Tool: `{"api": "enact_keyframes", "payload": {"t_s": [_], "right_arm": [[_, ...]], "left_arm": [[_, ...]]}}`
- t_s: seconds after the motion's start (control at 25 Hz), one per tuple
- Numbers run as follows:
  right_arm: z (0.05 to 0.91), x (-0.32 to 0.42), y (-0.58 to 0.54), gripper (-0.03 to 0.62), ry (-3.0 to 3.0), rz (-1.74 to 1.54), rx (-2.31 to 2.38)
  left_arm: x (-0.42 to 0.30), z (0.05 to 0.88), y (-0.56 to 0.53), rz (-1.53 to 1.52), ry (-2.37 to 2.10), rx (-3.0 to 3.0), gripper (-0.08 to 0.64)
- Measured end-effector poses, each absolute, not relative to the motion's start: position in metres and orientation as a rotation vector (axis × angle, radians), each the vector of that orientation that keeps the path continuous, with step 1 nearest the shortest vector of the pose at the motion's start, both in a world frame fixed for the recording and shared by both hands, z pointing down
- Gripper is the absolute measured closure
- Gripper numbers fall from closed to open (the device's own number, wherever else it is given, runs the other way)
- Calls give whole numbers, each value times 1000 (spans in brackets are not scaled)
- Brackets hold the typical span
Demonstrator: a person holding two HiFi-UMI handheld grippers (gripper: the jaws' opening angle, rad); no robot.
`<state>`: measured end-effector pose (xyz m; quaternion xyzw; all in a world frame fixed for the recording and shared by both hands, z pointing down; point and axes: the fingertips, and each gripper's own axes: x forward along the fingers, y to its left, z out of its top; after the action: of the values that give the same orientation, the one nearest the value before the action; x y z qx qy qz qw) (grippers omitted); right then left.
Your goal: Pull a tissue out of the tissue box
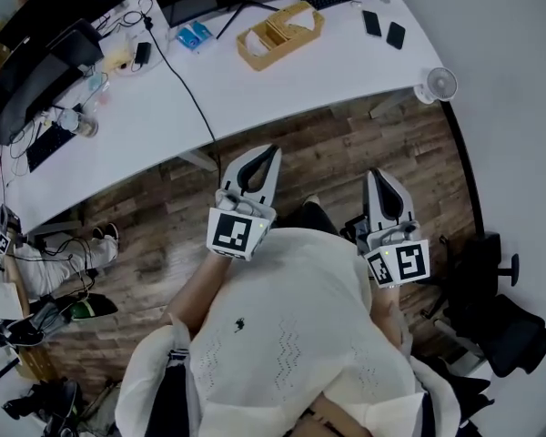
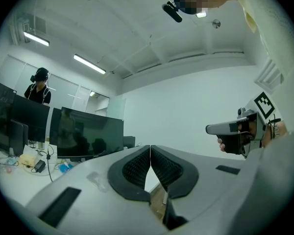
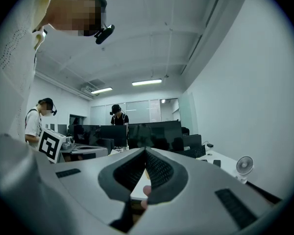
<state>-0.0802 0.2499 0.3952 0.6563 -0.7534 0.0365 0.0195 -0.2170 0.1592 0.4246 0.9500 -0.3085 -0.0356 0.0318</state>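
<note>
- The white desk (image 1: 282, 80) is the largest thing here: a smooth, matt, curved top running across the far side of the plank floor (image 1: 346, 144)
- The person's white knitted top (image 1: 291, 335) fills the space on the near side of the desk; it looks soft and loosely woven
- Dark flat monitors (image 1: 36, 98) line the desk's left end, amid cables and clutter
- A tan open-topped box (image 1: 255, 53) sits near the middle of the desk; it is rigid, rectangular and divided inside. It is my best guess for the tissue box, though no tissue or slot can be made out, so I cannot tell for sure
- The left gripper (image 1: 273, 148) is held level, short of the desk's near edge, over the floor. Its ribbed dark pads are pressed together with nothing between them
- The right gripper (image 1: 375, 173) is beside it, equally short of the desk, jaws likewise closed and empty
- A small round white fan (image 1: 441, 84) stands at the desk's right end
- Two flat black phones (image 1: 372, 23) lie toward the desk's far right
- Handling, as a judgement: a tissue is very light, limp and easily torn. Pinch the raised fold at the opening and draw it straight up. The box is probably light too, so the other gripper may need to steady it
</note>
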Motion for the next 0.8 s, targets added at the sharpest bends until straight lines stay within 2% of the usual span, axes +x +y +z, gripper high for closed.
{"api": "enact_keyframes", "payload": {"t_s": [0.8], "right_arm": [[411, 0, 162, 591, -2318, 97, 1976]], "left_arm": [[-149, 436, 80, -84, -1010, 2925, 546]]}}
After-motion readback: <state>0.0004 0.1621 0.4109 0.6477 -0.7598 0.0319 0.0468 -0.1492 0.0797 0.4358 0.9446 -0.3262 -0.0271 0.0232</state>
